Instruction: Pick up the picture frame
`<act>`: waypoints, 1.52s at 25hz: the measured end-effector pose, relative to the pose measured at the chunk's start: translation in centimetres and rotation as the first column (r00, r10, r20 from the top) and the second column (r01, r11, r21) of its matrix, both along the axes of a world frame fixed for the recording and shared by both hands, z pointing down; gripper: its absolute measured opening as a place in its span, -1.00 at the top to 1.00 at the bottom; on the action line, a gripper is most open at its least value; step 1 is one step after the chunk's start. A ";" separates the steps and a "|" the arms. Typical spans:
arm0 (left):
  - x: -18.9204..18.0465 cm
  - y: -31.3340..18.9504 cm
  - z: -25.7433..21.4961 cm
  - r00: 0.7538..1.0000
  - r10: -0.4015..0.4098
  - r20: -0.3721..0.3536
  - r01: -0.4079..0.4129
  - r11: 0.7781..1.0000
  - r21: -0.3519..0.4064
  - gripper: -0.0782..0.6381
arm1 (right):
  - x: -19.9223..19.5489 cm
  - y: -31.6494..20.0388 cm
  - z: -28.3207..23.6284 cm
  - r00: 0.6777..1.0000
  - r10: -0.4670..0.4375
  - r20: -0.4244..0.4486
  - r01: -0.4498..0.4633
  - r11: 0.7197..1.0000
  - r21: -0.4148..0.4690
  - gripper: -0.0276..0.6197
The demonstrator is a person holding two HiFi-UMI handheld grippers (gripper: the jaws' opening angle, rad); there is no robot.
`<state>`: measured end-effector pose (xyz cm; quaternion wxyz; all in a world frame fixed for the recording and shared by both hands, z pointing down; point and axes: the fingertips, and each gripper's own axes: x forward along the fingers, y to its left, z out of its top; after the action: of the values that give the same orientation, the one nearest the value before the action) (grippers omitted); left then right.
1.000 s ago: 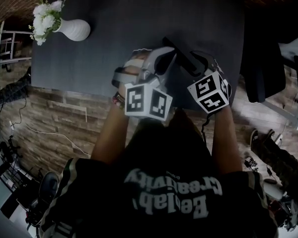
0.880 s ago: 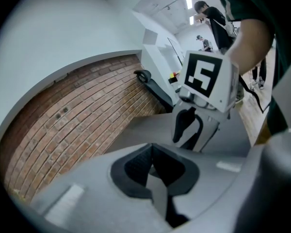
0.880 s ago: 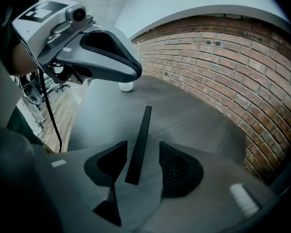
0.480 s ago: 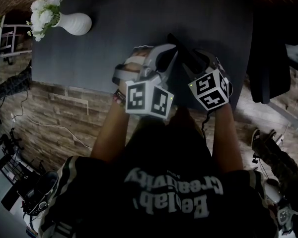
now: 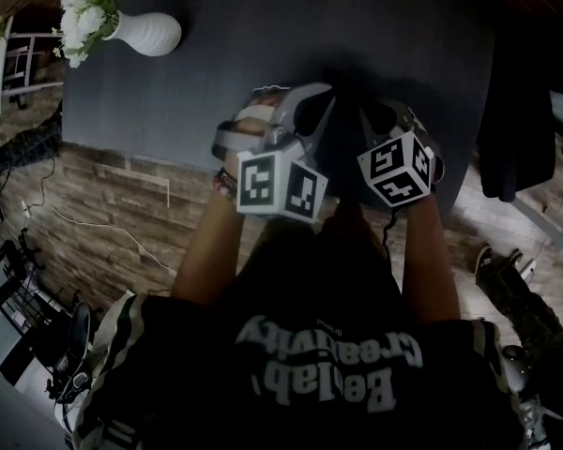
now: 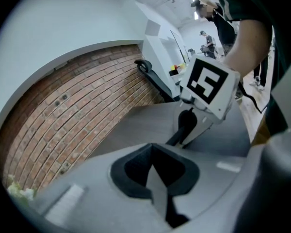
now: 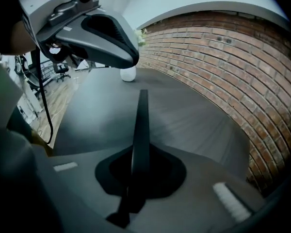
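Note:
The picture frame (image 7: 140, 130) is a thin dark slab, seen edge-on in the right gripper view, standing on the dark table (image 5: 263, 26). My right gripper (image 7: 135, 178) is shut on its near edge, with the pads pressing both faces. In the head view the right gripper (image 5: 368, 112) and the left gripper (image 5: 321, 99) sit side by side near the table's front edge, and the frame between them is mostly hidden. My left gripper (image 6: 160, 183) has its jaws together with nothing between them. From the left gripper view, the frame (image 6: 177, 137) shows under the right gripper's marker cube (image 6: 208, 86).
A white vase (image 5: 150, 34) with white flowers (image 5: 84, 12) stands at the table's far left corner; the vase (image 7: 128, 74) also shows beyond the frame. A brick wall (image 7: 223, 67) borders the table. A dark garment (image 5: 525, 111) hangs at the right, and cables lie on the floor at the left.
Both grippers have sunk a little toward the table. The dark frame that showed between them a second ago is now mostly covered by them.

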<state>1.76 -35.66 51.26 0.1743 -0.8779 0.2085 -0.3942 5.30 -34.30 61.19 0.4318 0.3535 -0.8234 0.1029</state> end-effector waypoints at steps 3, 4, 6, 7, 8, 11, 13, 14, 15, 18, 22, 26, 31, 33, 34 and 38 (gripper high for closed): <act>-0.5 0.0 0.1 1.000 -0.009 -0.001 0.009 1.000 -0.002 0.77 | -0.3 0.1 -0.1 1.000 0.000 0.005 0.000 1.000 0.005 0.87; -0.5 0.0 0.1 1.000 -0.010 -0.002 0.010 1.000 -0.002 0.77 | -0.4 0.2 -0.1 1.000 0.002 0.004 -0.002 1.000 0.007 0.87; -0.6 0.0 0.0 1.000 -0.012 -0.005 0.012 1.000 0.001 0.77 | -0.3 0.3 -0.2 1.000 0.005 0.003 -0.005 1.000 0.011 0.87; -0.7 0.1 -0.2 1.000 -0.014 -0.008 0.014 1.000 0.006 0.77 | -0.3 0.3 -0.3 1.000 0.008 0.003 -0.008 1.000 0.012 0.87; -0.7 0.1 -0.3 1.000 -0.016 -0.013 0.017 1.000 0.012 0.77 | -0.2 0.3 -0.4 1.000 0.010 0.004 -0.010 1.000 0.011 0.87; -0.9 0.1 -0.8 0.999 -0.026 -0.027 0.027 0.999 0.027 0.77 | -0.2 0.5 -0.7 1.000 0.014 0.012 -0.014 1.000 0.003 0.87; -1.1 0.0 -1.1 0.999 -0.036 -0.035 0.037 0.999 0.030 0.77 | -0.1 0.4 -1.3 0.999 0.027 0.021 -0.027 1.000 0.010 0.87; -1.2 -0.1 -1.2 0.998 -0.043 -0.038 0.044 0.999 0.031 0.77 | -0.1 0.4 -1.7 0.999 0.035 0.031 -0.035 0.999 0.015 0.87; -1.3 -0.2 -1.3 0.998 -0.049 -0.040 0.050 0.998 0.033 0.77 | -0.1 0.4 -2.1 0.998 0.043 0.042 -0.044 0.999 0.020 0.87; -1.4 -0.5 -2.3 0.997 -0.062 -0.055 0.064 0.997 0.045 0.77 | 0.0 0.3 -3.8 0.996 0.061 0.072 -0.064 0.997 0.041 0.87; -1.4 -0.7 -4.1 0.994 -0.076 -0.078 0.082 0.994 0.071 0.77 | 0.2 0.1 -6.6 0.993 0.068 0.092 -0.076 0.994 0.080 0.87; -1.4 -0.7 -6.4 0.993 -0.079 -0.091 0.089 0.991 0.104 0.77 | -0.1 0.1 -10.2 0.987 0.077 0.142 -0.095 0.988 0.124 0.87; -1.0 -0.5 -9.8 0.990 -0.073 -0.118 0.091 0.983 0.157 0.77 | 0.0 -0.4 -15.0 0.980 0.075 0.184 -0.113 0.972 0.204 0.87; -0.8 -0.4 -11.0 0.990 -0.067 -0.126 0.088 0.980 0.178 0.77 | 0.1 -0.4 -16.8 0.975 0.077 0.209 -0.126 0.964 0.233 0.87; -0.8 -0.3 -11.6 0.990 -0.066 -0.127 0.089 0.979 0.185 0.77 | 0.2 -0.3 -17.6 0.972 0.077 0.220 -0.132 0.960 0.246 0.87; -0.2 0.0 -13.7 0.987 -0.066 -0.150 0.095 0.976 0.194 0.77 | 0.5 0.1 -20.5 0.968 0.065 0.241 -0.137 0.946 0.295 0.87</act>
<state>1.52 -35.63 37.52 0.2304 -0.8727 0.2944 -0.3141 5.80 -34.21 40.70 0.2680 0.4447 -0.8539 0.0347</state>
